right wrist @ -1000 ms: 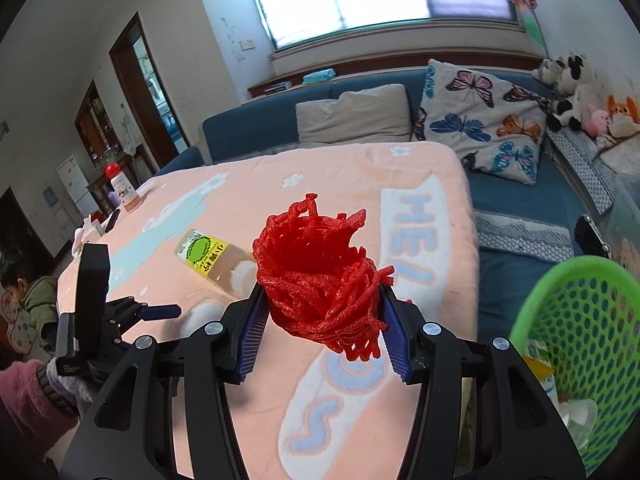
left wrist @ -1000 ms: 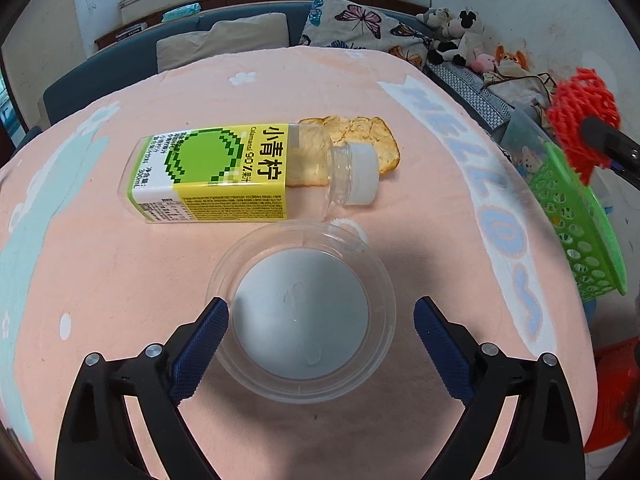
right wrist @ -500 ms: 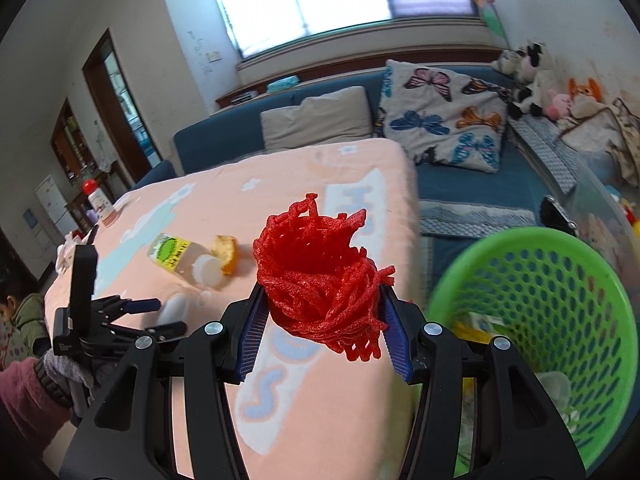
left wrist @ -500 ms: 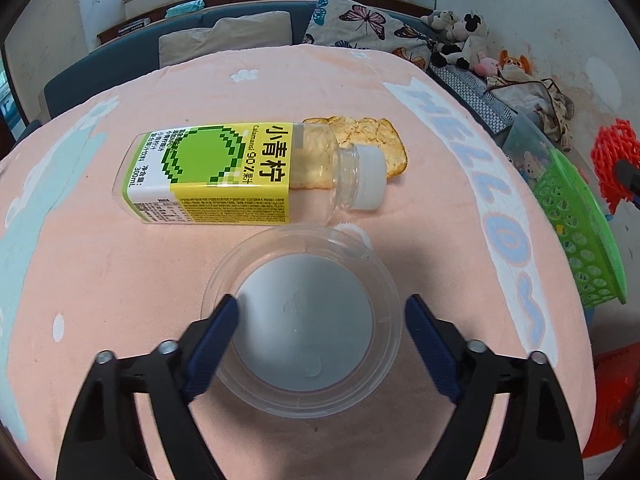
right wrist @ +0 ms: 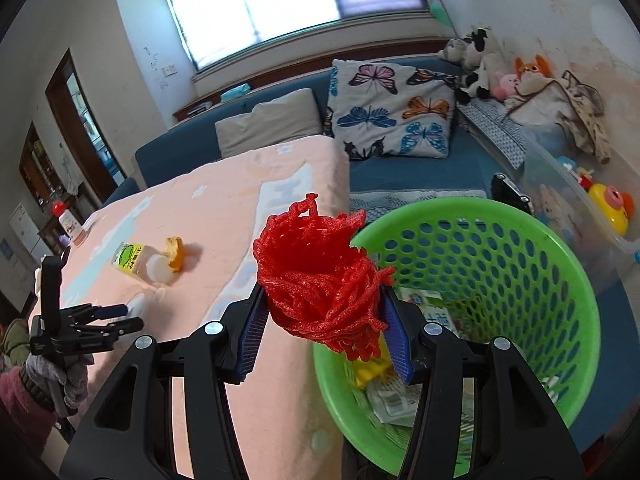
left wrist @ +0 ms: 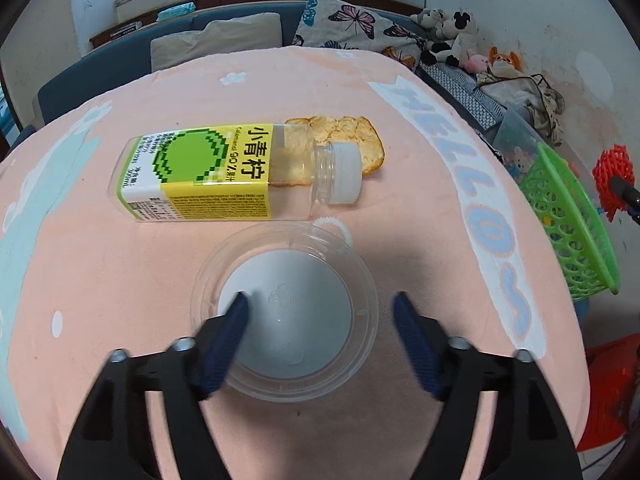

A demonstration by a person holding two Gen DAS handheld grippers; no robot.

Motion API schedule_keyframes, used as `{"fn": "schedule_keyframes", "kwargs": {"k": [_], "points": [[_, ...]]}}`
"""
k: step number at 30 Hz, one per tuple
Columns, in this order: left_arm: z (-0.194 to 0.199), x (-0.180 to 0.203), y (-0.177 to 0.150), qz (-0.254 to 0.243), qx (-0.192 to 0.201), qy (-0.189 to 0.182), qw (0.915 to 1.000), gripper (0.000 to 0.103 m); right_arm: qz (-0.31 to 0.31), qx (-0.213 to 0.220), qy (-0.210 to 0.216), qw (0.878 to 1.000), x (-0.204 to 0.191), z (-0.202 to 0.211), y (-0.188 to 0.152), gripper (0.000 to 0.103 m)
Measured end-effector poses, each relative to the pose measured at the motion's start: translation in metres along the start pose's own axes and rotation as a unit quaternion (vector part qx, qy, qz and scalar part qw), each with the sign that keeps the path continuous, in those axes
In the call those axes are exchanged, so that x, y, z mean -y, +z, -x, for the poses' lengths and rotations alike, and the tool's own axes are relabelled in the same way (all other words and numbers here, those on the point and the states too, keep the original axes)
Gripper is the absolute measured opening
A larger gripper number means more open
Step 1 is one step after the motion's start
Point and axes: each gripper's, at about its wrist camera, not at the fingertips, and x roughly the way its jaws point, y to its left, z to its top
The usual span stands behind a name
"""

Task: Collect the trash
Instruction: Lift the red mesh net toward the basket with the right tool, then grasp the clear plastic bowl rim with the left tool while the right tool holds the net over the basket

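The left gripper (left wrist: 320,312) hangs over a see-through plastic lid (left wrist: 285,312) that lies flat on the pink blanket (left wrist: 100,264). Its jaws have just been opening and stand apart; one blue pad (left wrist: 230,340) covers part of the lid's left side and the other sits just off the right rim, so you cannot tell if the left pad touches the lid. The lid is so clear that its edge is hard to see. Behind it lies a juice bottle (left wrist: 240,178) on its side with a white cap (left wrist: 344,174), and it hides part of a piece of toast (left wrist: 360,140). The right gripper (right wrist: 324,332) is clamped on a bunch of red foam netting (right wrist: 320,276), held over the near rim of the green basket (right wrist: 560,280) beside the blanket's edge. The netting hides some of what is in the basket; papers and something yellow show, but they are blurry. A gloved hand (right wrist: 60,372) with a pink sleeve (right wrist: 20,408), cut off at the picture's edge, holds the left gripper.
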Motion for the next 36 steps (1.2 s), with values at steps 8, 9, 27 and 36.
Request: {"fn": "schedule_keyframes", "kwargs": {"k": [8, 9, 27, 36], "points": [[0.0, -0.007, 0.0, 0.0, 0.001, 0.007, 1.0, 0.092, -0.01, -0.006, 0.004, 1.0, 0.004, -0.004, -0.004, 0.054], [-0.002, -0.007, 0.001, -0.001, -0.001, 0.005, 1.0, 0.093, -0.01, -0.007, 0.005, 1.0, 0.004, -0.006, -0.003, 0.054], [-0.01, -0.012, 0.007, -0.004, -0.005, 0.029, 0.9996, 0.095, -0.009, -0.014, 0.009, 1.0, 0.004, -0.015, -0.004, 0.055], [0.006, -0.013, 0.01, 0.003, 0.016, 0.008, 0.9998, 0.095, -0.01, -0.014, 0.009, 1.0, 0.005, -0.015, -0.006, 0.055]]}}
